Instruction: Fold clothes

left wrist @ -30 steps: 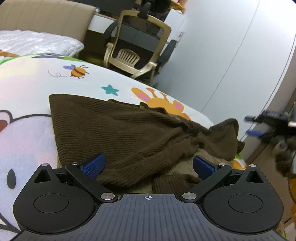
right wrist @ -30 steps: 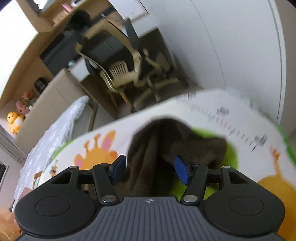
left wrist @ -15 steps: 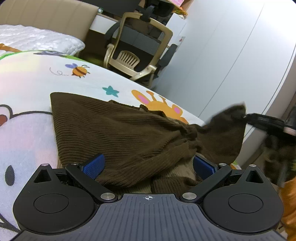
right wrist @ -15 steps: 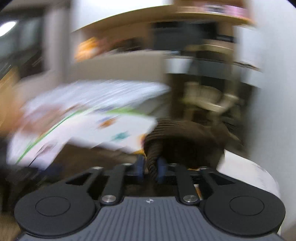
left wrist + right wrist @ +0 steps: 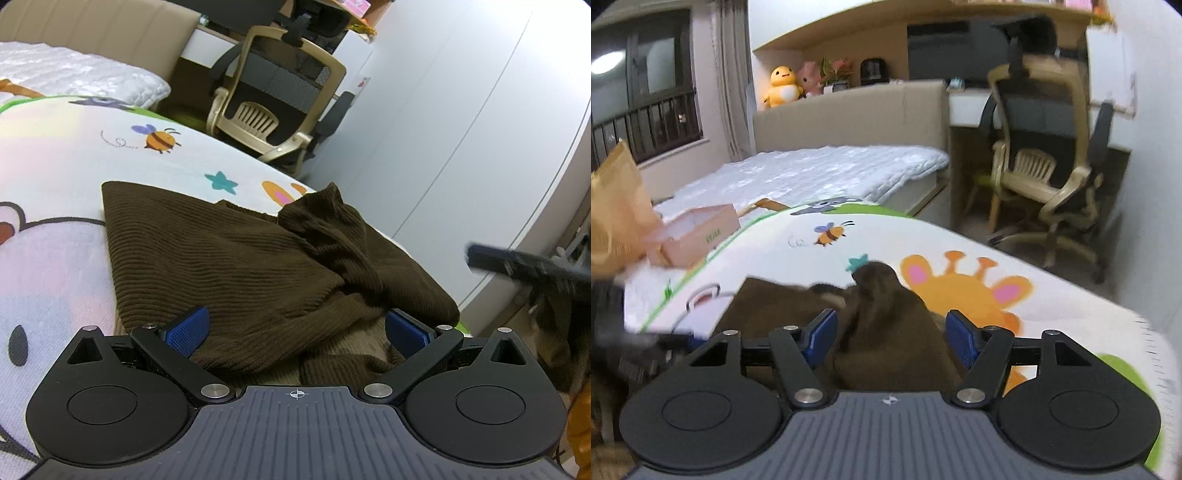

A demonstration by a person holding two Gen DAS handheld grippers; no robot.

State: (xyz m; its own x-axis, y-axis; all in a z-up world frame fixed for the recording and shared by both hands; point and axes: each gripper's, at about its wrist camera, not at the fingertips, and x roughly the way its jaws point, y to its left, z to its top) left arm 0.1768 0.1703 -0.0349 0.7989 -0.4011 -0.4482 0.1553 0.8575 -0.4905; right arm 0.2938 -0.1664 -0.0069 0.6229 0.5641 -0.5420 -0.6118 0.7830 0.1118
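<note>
Brown ribbed knit garment (image 5: 229, 266) on cartoon-print mat (image 5: 55, 155). Left gripper (image 5: 295, 328) released, astride it. Right gripper (image 5: 890, 339) released, jaws just opened, fabric between, unpinched.

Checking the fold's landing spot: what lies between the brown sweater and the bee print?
Only bare printed play mat, in the left wrist view; brown sweater, bee print.

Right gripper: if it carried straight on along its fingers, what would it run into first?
Most likely the brown ribbed garment: its raised fold lies between the open pads of the right gripper. Beyond it lies only the cartoon-print mat, though depth is hard to judge.
</note>
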